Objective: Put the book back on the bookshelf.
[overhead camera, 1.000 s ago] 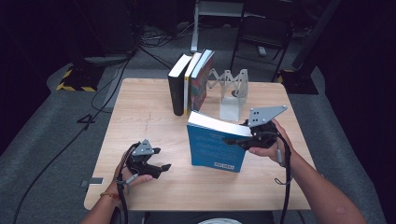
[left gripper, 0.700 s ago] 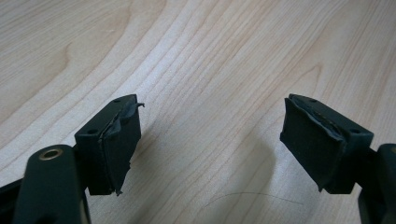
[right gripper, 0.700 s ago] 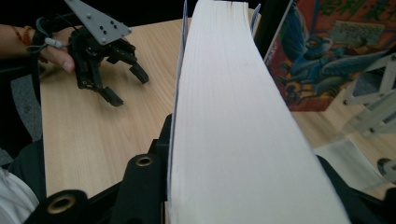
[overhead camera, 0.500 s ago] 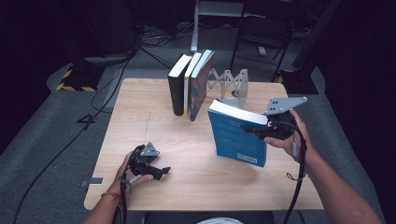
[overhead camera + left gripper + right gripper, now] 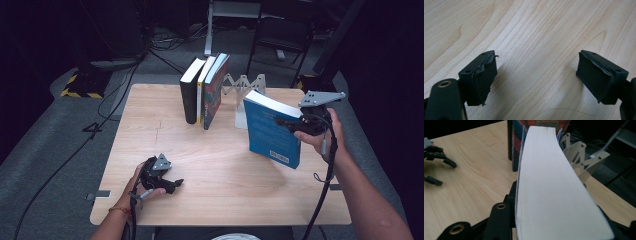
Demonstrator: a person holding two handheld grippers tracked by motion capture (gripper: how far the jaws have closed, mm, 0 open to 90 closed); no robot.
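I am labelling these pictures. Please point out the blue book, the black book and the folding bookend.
blue book (image 5: 270, 130): high view, on its front cover.
black book (image 5: 188, 97): high view, on its spine, leftmost of the standing row.
folding bookend (image 5: 245, 85): high view, on its zigzag lattice.

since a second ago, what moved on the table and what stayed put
The right gripper, shut on the thick blue paperback book, carried it rightward and a little up, from the table's middle toward the right edge. The left gripper kept its place near the front edge; its jaws have just been opening, with nothing between them. The three upright books and the folding white bookend stayed as they were.
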